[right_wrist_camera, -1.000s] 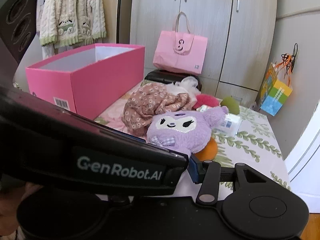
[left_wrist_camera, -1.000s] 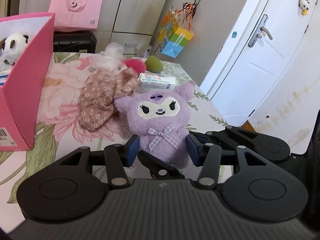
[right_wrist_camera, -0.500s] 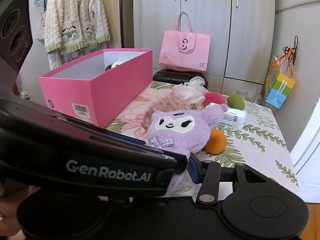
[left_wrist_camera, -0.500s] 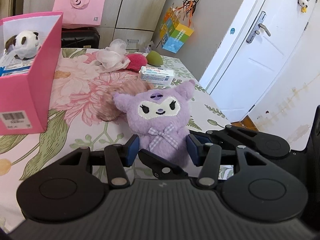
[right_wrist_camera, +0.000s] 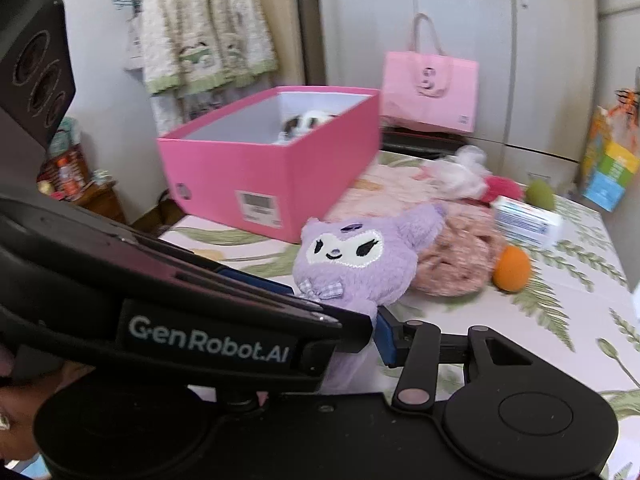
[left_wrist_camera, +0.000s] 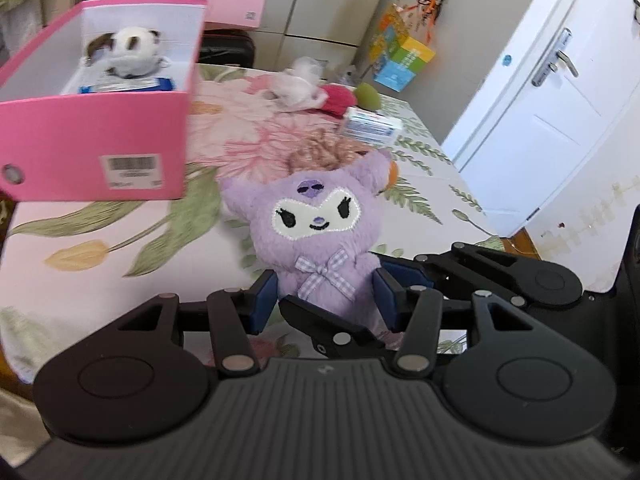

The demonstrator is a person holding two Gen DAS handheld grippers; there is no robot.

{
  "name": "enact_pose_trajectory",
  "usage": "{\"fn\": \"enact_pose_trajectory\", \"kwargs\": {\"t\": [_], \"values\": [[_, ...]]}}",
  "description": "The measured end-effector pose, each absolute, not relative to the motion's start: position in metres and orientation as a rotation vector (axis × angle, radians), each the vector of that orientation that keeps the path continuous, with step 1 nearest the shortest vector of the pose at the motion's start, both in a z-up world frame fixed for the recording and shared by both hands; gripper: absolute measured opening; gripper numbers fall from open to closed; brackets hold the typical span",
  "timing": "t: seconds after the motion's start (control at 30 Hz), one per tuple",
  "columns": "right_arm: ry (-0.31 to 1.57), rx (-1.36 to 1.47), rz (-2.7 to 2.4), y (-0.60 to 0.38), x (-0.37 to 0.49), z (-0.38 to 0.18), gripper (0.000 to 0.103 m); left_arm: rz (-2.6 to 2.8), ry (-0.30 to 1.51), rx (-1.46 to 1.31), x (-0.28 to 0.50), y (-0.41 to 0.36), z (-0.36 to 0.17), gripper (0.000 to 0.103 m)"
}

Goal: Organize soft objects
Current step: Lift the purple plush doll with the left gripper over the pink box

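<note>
My left gripper is shut on a purple plush toy and holds it above the flowered table; its blue pads press the toy's lower body. The toy also shows in the right wrist view. The pink box stands to the left, holding a white and brown plush and a blue packet. The box also shows in the right wrist view. In the right wrist view only the right finger pad of my right gripper shows; the left gripper's body hides the other.
On the table behind lie a floral pink cloth, an orange ball, a white packet, a green sponge, a red puff and white netting. A pink bag stands by the wardrobe. A white door is at right.
My left gripper has lifted the purple toy off the cloth and carried it left toward the pink box. The box now looks nearer, with its inside in view.
</note>
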State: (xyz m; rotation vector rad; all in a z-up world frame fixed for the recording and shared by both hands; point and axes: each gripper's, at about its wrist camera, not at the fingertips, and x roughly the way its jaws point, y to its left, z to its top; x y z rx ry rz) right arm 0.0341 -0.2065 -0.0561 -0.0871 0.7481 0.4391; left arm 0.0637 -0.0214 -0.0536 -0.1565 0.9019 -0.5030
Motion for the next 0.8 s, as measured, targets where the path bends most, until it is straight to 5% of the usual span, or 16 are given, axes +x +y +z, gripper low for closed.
{"fn": "enact_pose_trajectory", "kwargs": {"t": [0.8], "values": [[0.557, -0.14, 0.639, -0.139, 0.073, 0.014, 0.054, -0.387, 0.75, -0.132, 0.083, 0.06, 0.031, 0.05]]}}
